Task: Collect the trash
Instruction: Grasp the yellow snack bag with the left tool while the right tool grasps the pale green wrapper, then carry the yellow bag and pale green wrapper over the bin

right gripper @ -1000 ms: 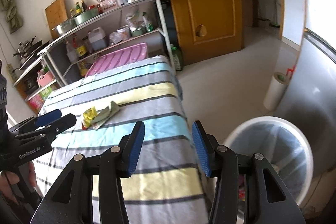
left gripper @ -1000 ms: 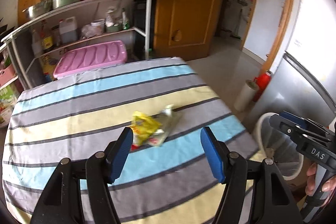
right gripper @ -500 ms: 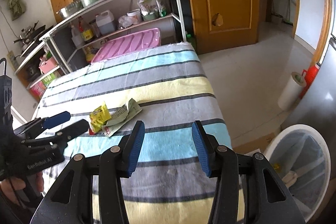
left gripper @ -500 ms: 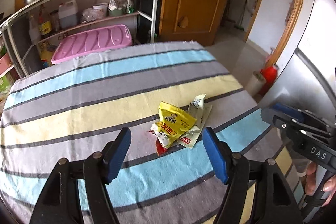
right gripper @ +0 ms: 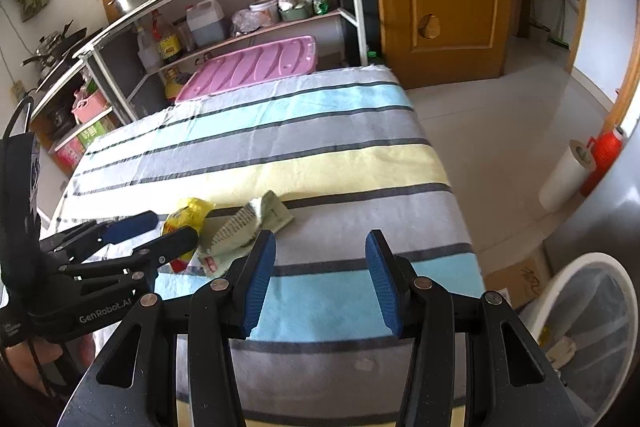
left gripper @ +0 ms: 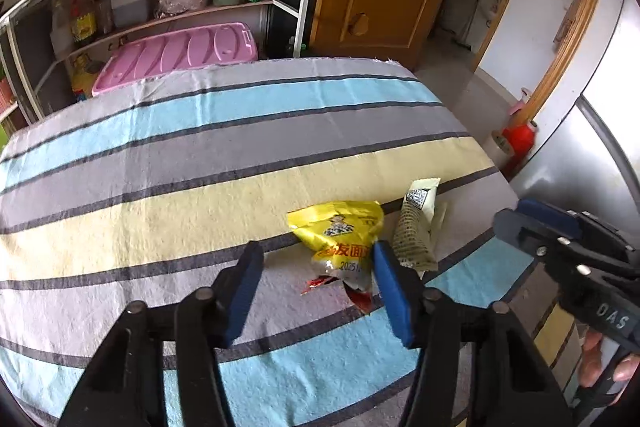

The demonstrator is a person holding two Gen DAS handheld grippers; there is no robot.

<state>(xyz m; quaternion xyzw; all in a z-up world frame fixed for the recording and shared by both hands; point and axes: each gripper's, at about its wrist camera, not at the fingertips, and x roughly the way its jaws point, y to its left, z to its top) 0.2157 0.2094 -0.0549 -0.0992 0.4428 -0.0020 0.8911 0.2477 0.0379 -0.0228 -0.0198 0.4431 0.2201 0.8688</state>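
On the desk (left gripper: 168, 163), which is draped in a striped cloth, the trash lies in a small heap near the right edge, about midway between the near and far ends: a yellow snack wrapper (left gripper: 340, 231) overlapping a pale green wrapper (left gripper: 418, 227), with a scrap of red wrapper (left gripper: 320, 281) poking out beneath the yellow one. The left hand-held gripper (left gripper: 316, 269) is angled down over the yellow wrapper and its jaws are closing; the wrapper's lower end sits between them, close against the right pad, though the left pad looks still clear of it, so no pinch seems made yet. Coming in from above probably suits such flat, crinkly film, since the raised, puffed part is the easiest place to bite. The right hand-held gripper (right gripper: 320, 277) hovers spread and empty over the near right part of the desk, just beside the green wrapper (right gripper: 256, 223), likely placed to take that piece. The white bin (right gripper: 592, 315) stands on the floor off the desk's near right corner, a liner in it and a few scraps already at the bottom, handy for a short carry over the edge.
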